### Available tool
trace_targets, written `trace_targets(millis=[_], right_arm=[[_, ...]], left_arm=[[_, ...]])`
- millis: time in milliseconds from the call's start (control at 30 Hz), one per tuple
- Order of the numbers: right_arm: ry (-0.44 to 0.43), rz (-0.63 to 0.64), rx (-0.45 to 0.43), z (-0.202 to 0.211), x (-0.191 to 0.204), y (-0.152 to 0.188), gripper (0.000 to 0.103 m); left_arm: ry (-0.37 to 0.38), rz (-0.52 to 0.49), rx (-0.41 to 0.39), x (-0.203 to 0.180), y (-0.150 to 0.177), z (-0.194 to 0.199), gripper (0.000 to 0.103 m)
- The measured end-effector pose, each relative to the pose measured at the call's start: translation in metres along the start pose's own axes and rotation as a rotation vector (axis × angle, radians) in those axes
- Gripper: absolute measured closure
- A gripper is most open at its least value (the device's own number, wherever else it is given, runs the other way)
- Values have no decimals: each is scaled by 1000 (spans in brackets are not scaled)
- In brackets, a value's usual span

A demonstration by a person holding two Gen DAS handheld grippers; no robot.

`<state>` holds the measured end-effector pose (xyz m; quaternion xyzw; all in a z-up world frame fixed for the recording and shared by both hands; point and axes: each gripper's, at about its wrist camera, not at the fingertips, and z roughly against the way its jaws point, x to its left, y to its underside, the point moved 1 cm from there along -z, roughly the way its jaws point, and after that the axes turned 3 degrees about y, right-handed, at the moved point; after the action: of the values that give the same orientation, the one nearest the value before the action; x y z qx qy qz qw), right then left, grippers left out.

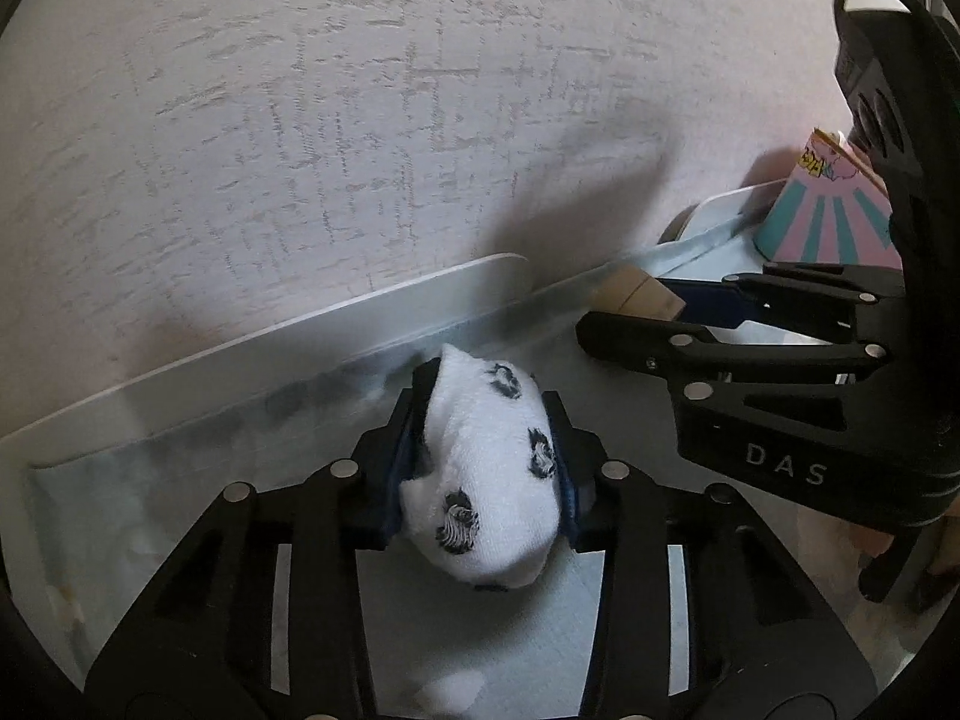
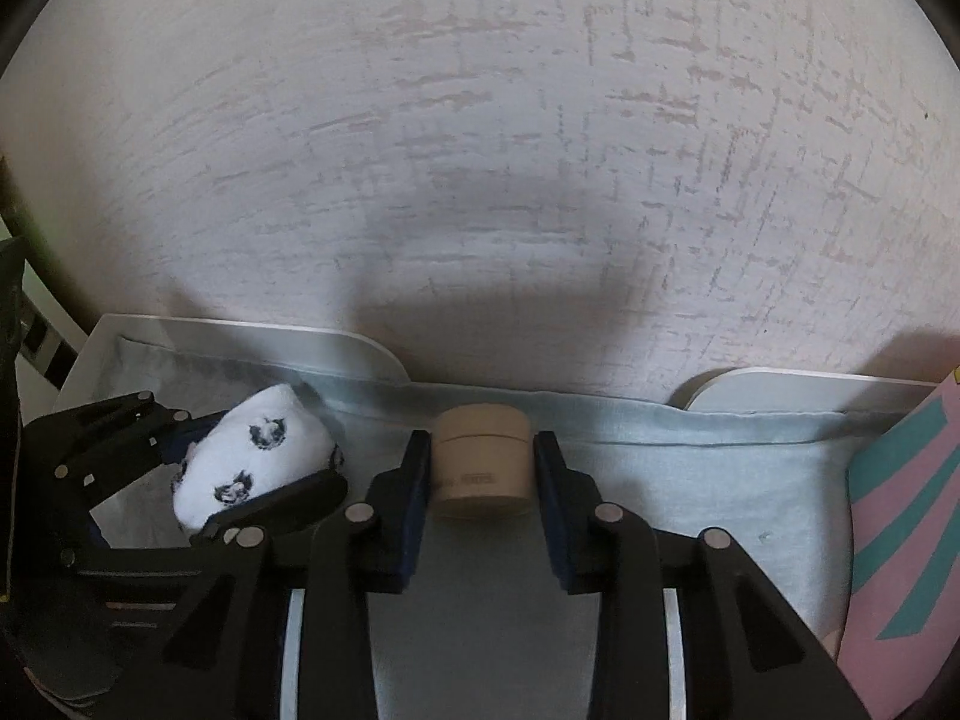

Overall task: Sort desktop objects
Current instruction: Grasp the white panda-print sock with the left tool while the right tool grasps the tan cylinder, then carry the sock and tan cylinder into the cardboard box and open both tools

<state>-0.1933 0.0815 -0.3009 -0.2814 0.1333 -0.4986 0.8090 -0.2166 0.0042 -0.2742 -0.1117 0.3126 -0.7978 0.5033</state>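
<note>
Sock point(image 1: 480, 474), rolled into a soft white bundle with dark printed motifs, sits squeezed between the pads of my left tool point(image 1: 486, 450), inside the white tray point(image 1: 252, 354) lined with pale blue cloth point(image 2: 690, 480). I judge it light, yielding and non-fragile; it is taken across its middle, where the roll is thickest and least likely to unravel. Jar point(image 2: 483, 462), a squat beige cylinder with a lid, stands upright on the same cloth with my right tool point(image 2: 483, 468) closed against its two sides. I judge it rigid, smooth and likely slippery, best held across the body below the lid seam. Count: one sock bundle, one jar, two tools, one tray. A pink and teal striped card box point(image 2: 900, 516) stands at the tray's right end. The tray rests on a pale, streaked worktop point(image 2: 480, 120).
</note>
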Motion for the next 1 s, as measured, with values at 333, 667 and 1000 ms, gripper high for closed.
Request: trace_targets(millis=[333,667,1000], right_arm=[[-29,-22,5,50,-6,0,72],[-70,36,-16,150,-18,-6,72],[-21,30,-82,214,-75,-15,72]], left_arm=[[-28,107,-18,-2,-22,71,69],[8,160,-30,-35,-58,161,69],[38,91,-110,-122,-107,182,68]])
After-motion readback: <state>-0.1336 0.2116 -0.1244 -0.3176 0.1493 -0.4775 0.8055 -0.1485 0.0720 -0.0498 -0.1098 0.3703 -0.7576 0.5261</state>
